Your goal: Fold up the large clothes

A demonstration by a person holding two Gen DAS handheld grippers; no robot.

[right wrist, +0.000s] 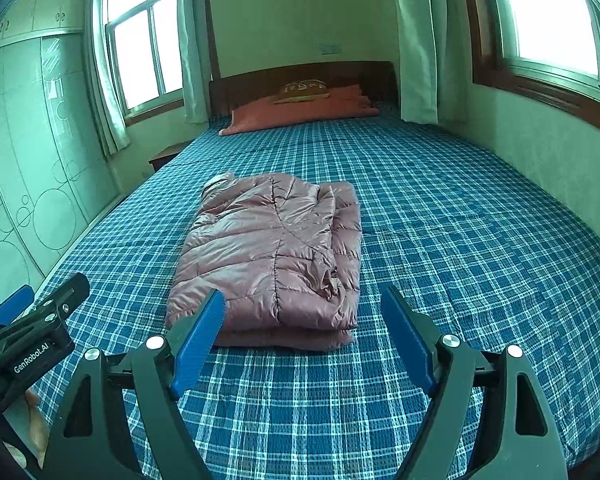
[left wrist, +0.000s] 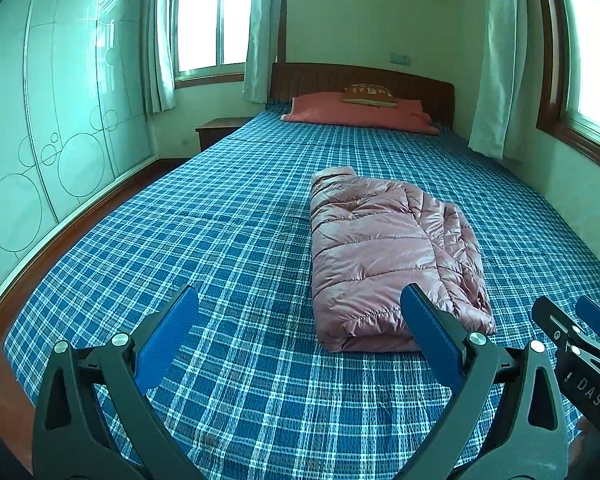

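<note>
The folded pink jacket lies on the checked bed; left tool and right tool both gape, released.

Readable text is sparse. In the right wrist view, white lettering "GenRobot.AI" runs along the black body of the left gripper at lower left. In the left wrist view, the right gripper shows white letters "DAS" on its black body at the frame's right edge; rest cut off. The brown cushion by the headboard carries pale characters, too small & blurred to read.
</note>
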